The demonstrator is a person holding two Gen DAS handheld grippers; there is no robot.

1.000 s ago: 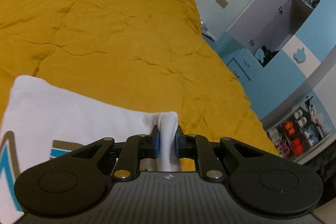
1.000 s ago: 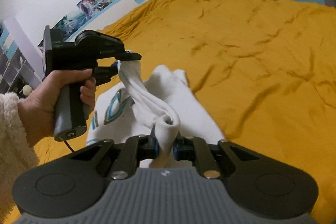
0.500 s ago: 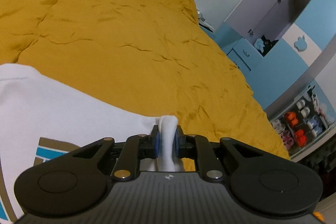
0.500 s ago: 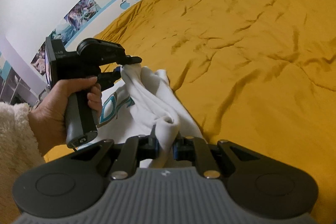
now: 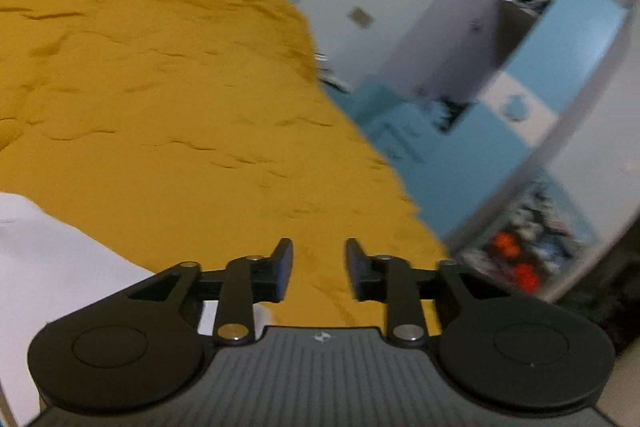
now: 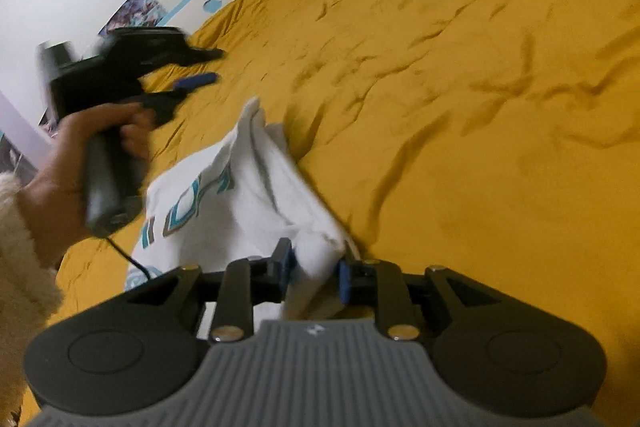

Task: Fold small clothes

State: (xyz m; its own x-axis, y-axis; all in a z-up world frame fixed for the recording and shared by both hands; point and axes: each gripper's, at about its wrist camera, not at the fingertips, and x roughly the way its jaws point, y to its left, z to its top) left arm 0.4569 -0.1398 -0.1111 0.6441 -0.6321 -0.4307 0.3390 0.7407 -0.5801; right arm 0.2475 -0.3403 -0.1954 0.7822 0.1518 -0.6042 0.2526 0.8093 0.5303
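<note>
White garment (image 6: 240, 203) between right tool's (image 6: 314, 277) just-parted pads; left tool (image 5: 319, 269) just parted, empty.

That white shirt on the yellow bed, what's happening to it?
A person is folding the white shirt on the yellow bedspread with two hand-held tongs. The left tongs have just opened and are empty. The right tongs have been opening too, with a fold of shirt between them.

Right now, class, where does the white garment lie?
In the right wrist view, the white garment lies left of centre on the yellow bedspread, one fold between the right gripper fingers.
</note>
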